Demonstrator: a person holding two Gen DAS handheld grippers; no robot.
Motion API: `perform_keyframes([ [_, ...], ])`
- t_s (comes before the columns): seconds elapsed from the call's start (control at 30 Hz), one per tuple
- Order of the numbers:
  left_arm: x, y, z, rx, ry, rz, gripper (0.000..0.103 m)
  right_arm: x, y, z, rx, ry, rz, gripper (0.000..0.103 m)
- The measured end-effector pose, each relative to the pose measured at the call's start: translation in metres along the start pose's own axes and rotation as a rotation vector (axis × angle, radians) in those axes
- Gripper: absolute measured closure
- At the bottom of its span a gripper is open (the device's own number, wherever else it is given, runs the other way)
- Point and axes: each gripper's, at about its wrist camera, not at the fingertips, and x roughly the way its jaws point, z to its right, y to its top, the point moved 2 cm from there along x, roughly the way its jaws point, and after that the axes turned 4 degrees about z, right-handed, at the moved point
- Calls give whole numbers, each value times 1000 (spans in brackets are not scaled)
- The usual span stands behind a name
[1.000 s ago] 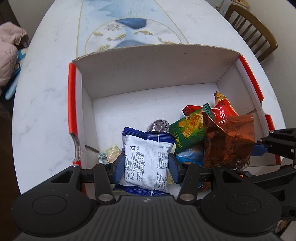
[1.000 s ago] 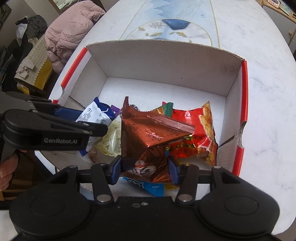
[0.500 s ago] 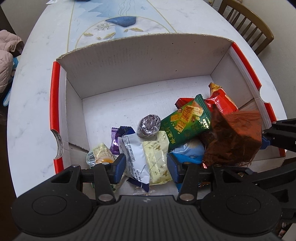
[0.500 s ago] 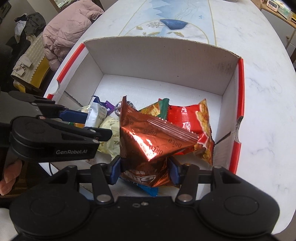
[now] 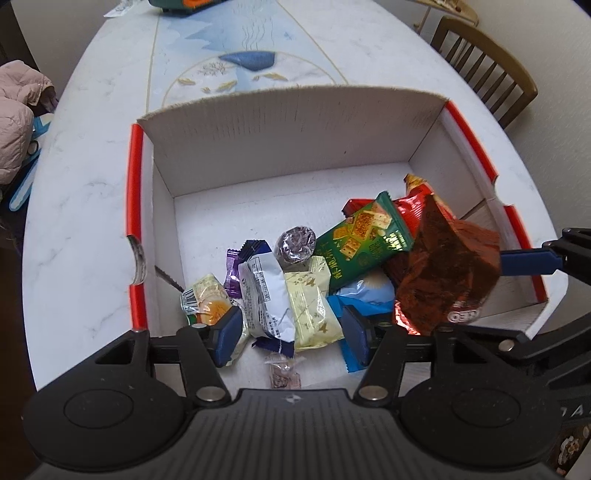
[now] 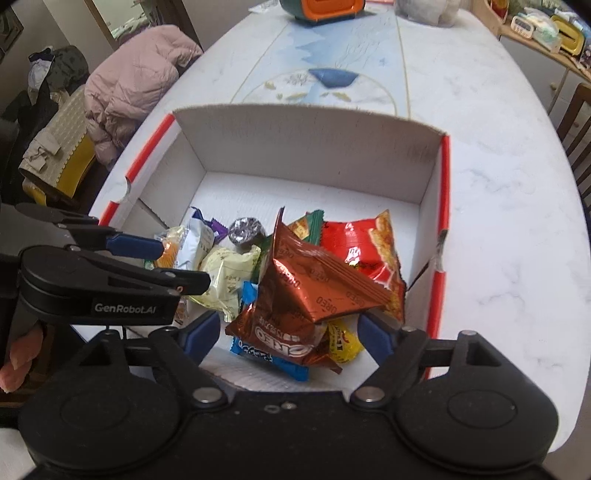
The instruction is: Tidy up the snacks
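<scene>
Nearest the cameras, both tools hung over the near end of an open cardboard box (image 5: 280, 147) on a pale tabletop (image 5: 85, 206).

The left tool (image 5: 291, 332) was opening, its pads clear of the white packet (image 5: 267, 295) and cream packet (image 5: 310, 302) lying between them on the box floor. It gripped nothing.

The right tool (image 6: 291, 334) was also opening. The crumpled brown Oreo bag (image 6: 306, 295) sat between its pads, with gaps showing at both sides, so it looked released. The bag rested tilted on top of a blue packet (image 6: 269, 356) and a yellow one (image 6: 341, 343), leaning against a red bag (image 6: 364, 243).

Further in lay a green cracker pack (image 5: 364, 236) and a round foil sweet (image 5: 295, 243). The far half of the box was bare. Beyond the box, an orange and green object (image 6: 321, 9) stood at the far end of the tabletop.

Likely risks, judged from this layout:

- The Oreo bag was perched on a loose heap. It could slide or tip as the pads withdrew.
- Its crinkled edge might snag a pad and be dragged upward.
- The two tools were close together, so they could knock each other.
- Snacks were piled at the near wall. More added there might spill over it.
</scene>
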Motion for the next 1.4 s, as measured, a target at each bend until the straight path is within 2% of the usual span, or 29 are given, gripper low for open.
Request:
perform_keyframes([
  [0.23,-30,-1,5,-17,27,96,39,-23,4,0,-24,6,80,16],
  [0.33,-42,-3,10,-34,52,133,39,-37,2,2,-42,4,151,12],
  [0.43,-54,-8,17,-54,45,167,38,-53,-2,5,-56,18,213,10],
  [0.5,-62,-10,24,-59,44,190,31,-63,-4,8,-58,24,256,8],
  [0.7,-83,-19,40,-76,61,259,30,-86,-9,21,-34,24,340,1],
  [0.73,-86,-20,41,-80,63,267,29,-89,-10,24,-22,25,352,0],
  [0.8,-92,-22,43,-94,60,282,20,-94,-13,29,-5,27,376,0],
  [1.0,-109,-27,47,-124,55,337,11,-105,-21,37,43,49,438,0],
  [1.17,-119,-32,52,-144,60,362,11,-116,-29,34,34,51,509,0],
  [1.4,-129,-42,63,-141,88,382,11,-121,-42,34,103,52,531,0],
])
